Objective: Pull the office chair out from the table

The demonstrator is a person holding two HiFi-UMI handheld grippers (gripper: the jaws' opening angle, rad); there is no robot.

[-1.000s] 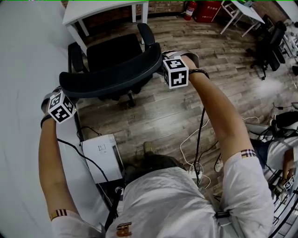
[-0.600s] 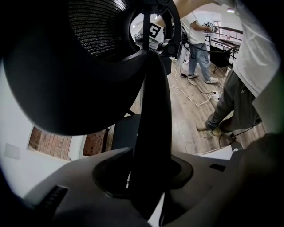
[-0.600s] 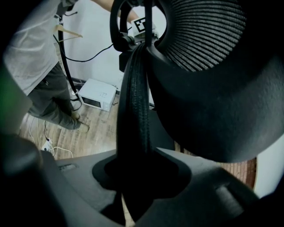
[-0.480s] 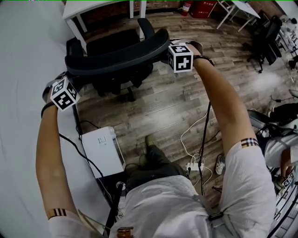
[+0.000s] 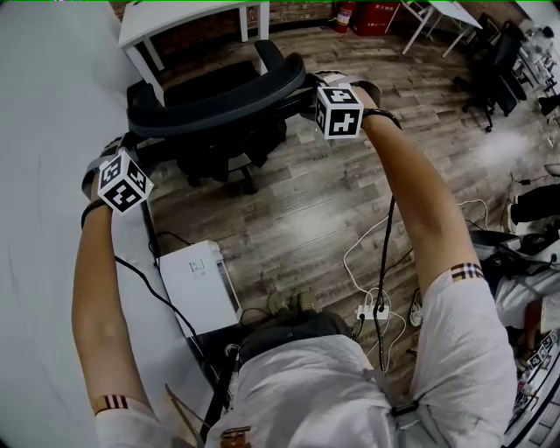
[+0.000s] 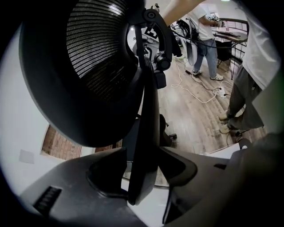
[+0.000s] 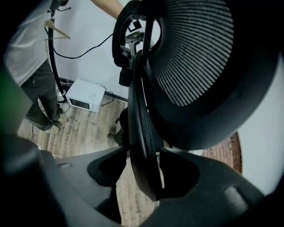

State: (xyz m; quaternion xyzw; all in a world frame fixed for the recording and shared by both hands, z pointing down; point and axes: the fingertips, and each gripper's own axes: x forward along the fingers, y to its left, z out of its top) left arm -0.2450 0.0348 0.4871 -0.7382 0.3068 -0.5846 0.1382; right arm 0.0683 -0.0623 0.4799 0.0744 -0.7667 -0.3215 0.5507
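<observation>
**Chair in front of the table, both grips slackening**

The office chair (image 5: 219,105) stands on the wooden floor (image 5: 306,210), close in front of the white table (image 5: 184,17). I have my left gripper (image 6: 146,173) and right gripper (image 7: 144,164) at opposite ends of its backrest. Both sets of jaws have just been opening and sit loose around the rim.

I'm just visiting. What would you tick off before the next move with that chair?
1. The office chair stands out from under the white table: ok.
2. The left gripper jaws have just been opening, with the backrest edge loose between them: ok.
3. The right gripper, likewise: ok.
4. The floor behind: not ok, a power strip and cables lie by the shoes.
5. Chair at rest: cannot tell.
</observation>
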